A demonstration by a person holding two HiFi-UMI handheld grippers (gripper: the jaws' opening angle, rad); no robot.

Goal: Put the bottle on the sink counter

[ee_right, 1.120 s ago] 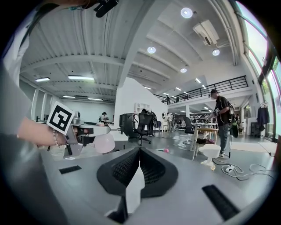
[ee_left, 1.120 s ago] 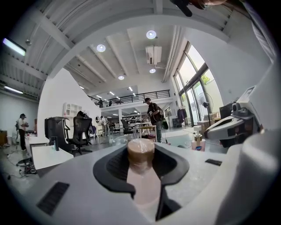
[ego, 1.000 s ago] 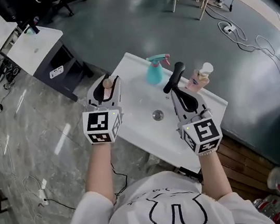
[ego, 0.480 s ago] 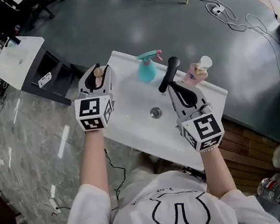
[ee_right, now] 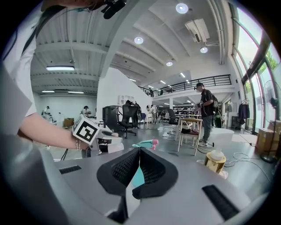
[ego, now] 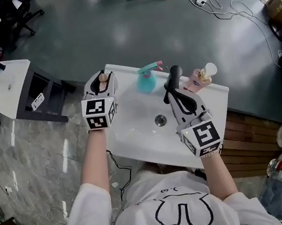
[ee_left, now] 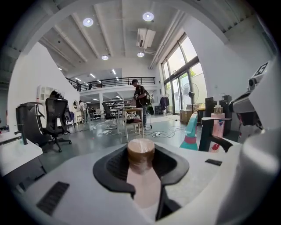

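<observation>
The left gripper (ego: 103,85) holds the bottle (ee_left: 141,154). Its fingers (ee_left: 115,169) are narrow, one closed on each side of the pale pink body. The round brown cap stands just beyond the finger pads, and the body runs back between them towards the camera.

In the head view the bottle is over the far left corner of the white sink tabletop (ego: 134,137). I cannot tell whether its base touches the surface.

The right gripper (ee_right: 139,154) is empty. Its fingers (ee_right: 125,169) are together, with the tips meeting. In the head view it is on the right side of the basin, and its tips are just beside the black faucet (ego: 174,76).

A teal spray bottle (ego: 145,81) with a pink nozzle stands on the far edge of the tabletop, between the held bottle and the faucet. A pink pump bottle (ego: 201,77) with a white top stands at the far right corner. The round drain (ego: 160,120) lies in the middle of the basin.
</observation>
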